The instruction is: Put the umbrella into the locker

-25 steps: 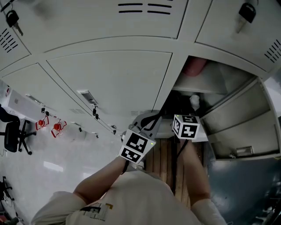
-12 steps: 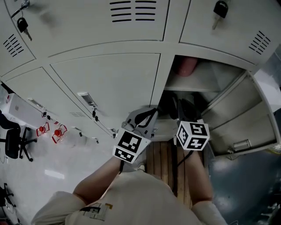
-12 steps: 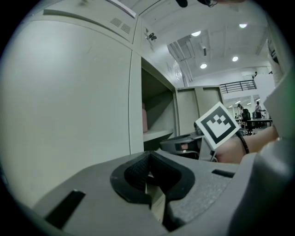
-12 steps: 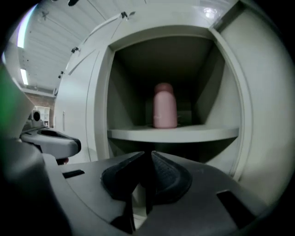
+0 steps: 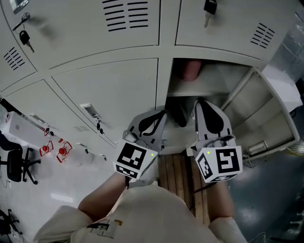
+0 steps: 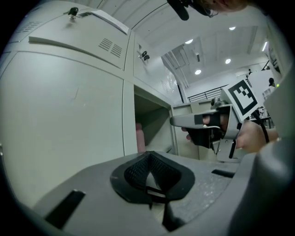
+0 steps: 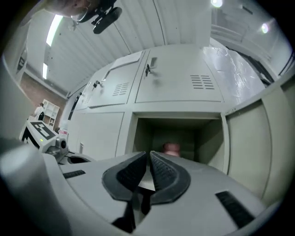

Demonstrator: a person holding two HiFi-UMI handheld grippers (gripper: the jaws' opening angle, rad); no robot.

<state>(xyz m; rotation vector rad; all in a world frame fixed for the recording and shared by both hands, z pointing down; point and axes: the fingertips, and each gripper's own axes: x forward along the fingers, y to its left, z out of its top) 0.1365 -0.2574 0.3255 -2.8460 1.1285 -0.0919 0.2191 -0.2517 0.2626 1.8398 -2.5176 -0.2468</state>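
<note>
A pink umbrella [image 5: 190, 70] lies at the back of the open locker [image 5: 213, 80]; it also shows as a pink shape in the left gripper view [image 6: 139, 138] and the right gripper view [image 7: 172, 147]. My right gripper [image 5: 203, 101] is held level in front of the opening, apart from the umbrella. Its jaws are closing and stand almost together, with nothing between them [image 7: 150, 153]. My left gripper [image 5: 163, 114] is beside it, before the closed door to the left, shut and empty [image 6: 148, 155].
The locker's door [image 5: 273, 111] hangs open to the right. Closed lockers fill the wall, with keys [image 5: 209, 8] in some of the locks. A slatted wooden bench [image 5: 178, 173] is below my hands. An office chair [image 5: 14, 159] stands far left.
Both hands have risen in front of the lockers, the right one further; its marker cube now sits lower and larger in the head view. The umbrella has stayed in the locker.
</note>
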